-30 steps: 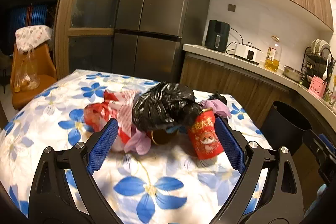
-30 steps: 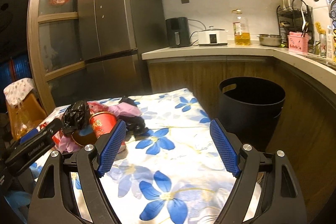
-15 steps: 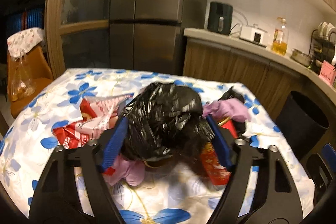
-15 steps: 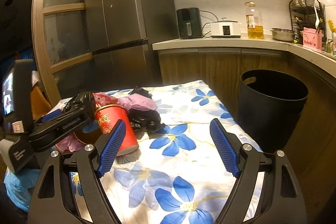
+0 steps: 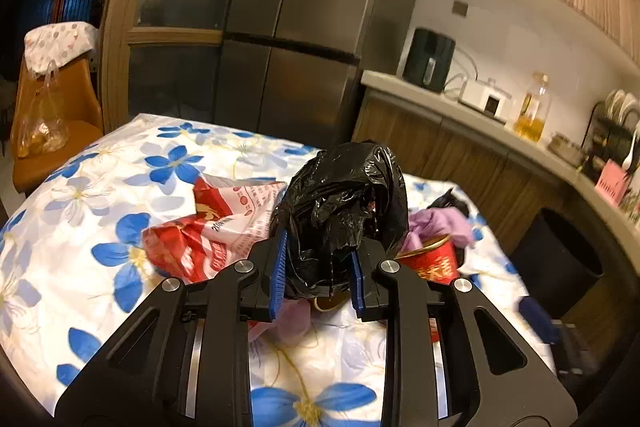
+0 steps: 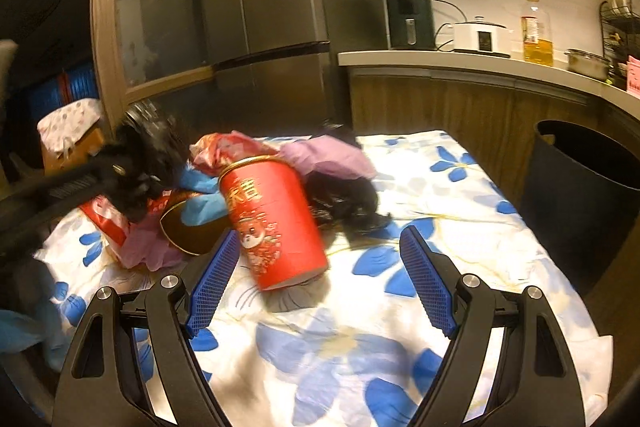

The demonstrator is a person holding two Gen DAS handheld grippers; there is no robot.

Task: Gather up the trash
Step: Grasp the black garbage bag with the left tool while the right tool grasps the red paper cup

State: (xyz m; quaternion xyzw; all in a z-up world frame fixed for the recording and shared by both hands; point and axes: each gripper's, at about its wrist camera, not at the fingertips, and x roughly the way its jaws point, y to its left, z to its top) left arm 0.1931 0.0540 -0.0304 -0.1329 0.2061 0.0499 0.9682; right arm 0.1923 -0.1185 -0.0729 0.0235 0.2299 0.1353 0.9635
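The left gripper (image 5: 318, 277), wide open a second ago short of the pile, has just been closing and now pinches the black plastic bag (image 5: 344, 211) between its pads. The right gripper (image 6: 320, 279) now frames the red can (image 6: 276, 223), which earlier sat farther off.

**Reds, Blues and Black on a Flowered Cloth**

The tablecloth (image 6: 460, 187) is white with big blue flowers and yellow centres. Between the blue pads (image 5: 278, 273) sits a glossy black bag (image 5: 344, 211). Left of it lies a red-and-white printed wrapper (image 5: 212, 227). The can (image 6: 276, 223) is red with gold lettering and rim. Behind it, lilac cloth (image 6: 328, 155). The bin (image 6: 580, 187) to the right is black.
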